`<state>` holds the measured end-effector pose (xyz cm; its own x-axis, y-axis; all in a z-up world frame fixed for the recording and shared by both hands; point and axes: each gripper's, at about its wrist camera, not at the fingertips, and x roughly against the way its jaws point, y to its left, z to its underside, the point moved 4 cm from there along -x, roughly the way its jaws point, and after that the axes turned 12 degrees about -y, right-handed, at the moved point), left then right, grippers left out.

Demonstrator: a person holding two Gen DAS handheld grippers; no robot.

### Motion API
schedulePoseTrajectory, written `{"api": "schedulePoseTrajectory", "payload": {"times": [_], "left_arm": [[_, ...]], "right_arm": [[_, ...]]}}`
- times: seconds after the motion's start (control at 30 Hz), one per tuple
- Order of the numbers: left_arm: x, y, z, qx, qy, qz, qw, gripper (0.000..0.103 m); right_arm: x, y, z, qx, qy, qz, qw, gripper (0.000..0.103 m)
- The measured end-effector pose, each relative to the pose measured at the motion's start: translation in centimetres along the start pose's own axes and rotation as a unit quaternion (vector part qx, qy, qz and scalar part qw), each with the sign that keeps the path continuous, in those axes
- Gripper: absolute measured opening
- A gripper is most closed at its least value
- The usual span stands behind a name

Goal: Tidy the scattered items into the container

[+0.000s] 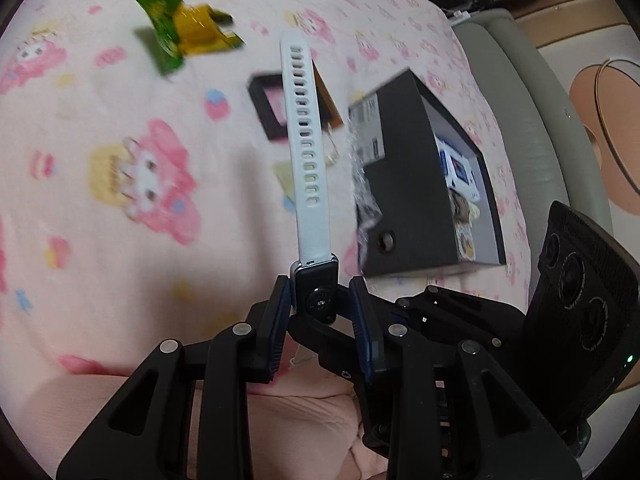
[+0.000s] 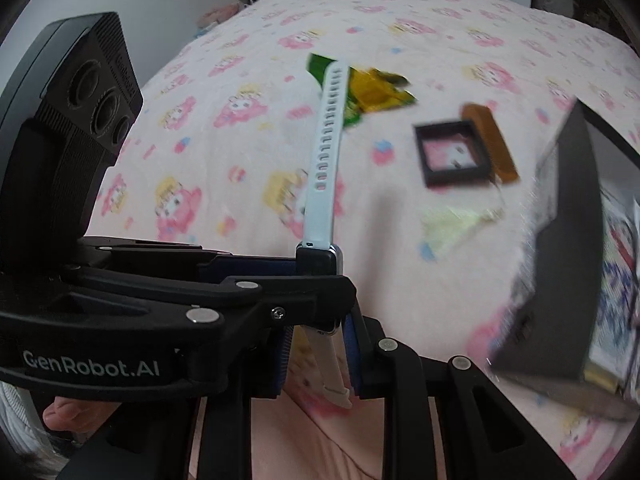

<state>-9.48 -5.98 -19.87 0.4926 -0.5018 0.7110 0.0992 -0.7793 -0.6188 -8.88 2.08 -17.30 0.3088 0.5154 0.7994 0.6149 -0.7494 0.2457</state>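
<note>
The left gripper's (image 1: 318,286) jaws are clenched on the dark body of the watch (image 1: 306,140). One pad lies flat against the case; the other looks just at its edge. The watch is held up off the bed (image 1: 120,260).

In the right wrist view, the right gripper (image 2: 320,334) sits just beneath. Its jaws are released, standing either side of the short lower strap with a gap to each pad. The left gripper crosses in front of it from the left.

The watch's long axis runs away from the left jaws. The white perforated strap stands out toward the far side, leaning slightly left at its tip.

The black box (image 1: 404,184) stands on the bed to the right of the watch and a little farther off. Its open top faces right, and printed cards already lie inside.

As I judge it, the carry has to go right and over the near wall. The long strap must then be tipped down to enter lengthwise, and the left gripper alone has the grasp for that.

Farther left on the bed lie a pale sachet (image 1: 286,178), a black square frame (image 1: 260,106) and a green and yellow packet (image 1: 180,36). All are well apart from the box.
</note>
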Motion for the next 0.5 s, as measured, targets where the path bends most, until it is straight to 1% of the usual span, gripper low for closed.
{"api": "schedulePoseTrajectory", "payload": {"times": [0.1, 0.23, 0.3, 0.5], "left_arm": [[-1.2, -0.4, 0.8, -0.007, 0.010, -0.007, 0.9999, 0.028], [-2.8, -1.0, 1.9, -0.017, 0.023, -0.016, 0.9995, 0.028], [-3.6, -1.3, 2.5, -0.022, 0.029, -0.021, 0.9991, 0.028], [-6.0, -2.1, 4.1, -0.036, 0.049, -0.035, 0.9976, 0.028]], "right_arm": [[-0.2, -1.7, 2.4, -0.022, 0.002, 0.005, 1.000, 0.020], [-0.4, -3.8, 5.0, -0.082, -0.007, -0.020, 0.996, 0.020], [-0.8, -4.4, 5.5, -0.099, -0.008, -0.028, 0.995, 0.020], [-1.4, -6.2, 6.4, -0.109, 0.000, -0.004, 0.994, 0.020]]}}
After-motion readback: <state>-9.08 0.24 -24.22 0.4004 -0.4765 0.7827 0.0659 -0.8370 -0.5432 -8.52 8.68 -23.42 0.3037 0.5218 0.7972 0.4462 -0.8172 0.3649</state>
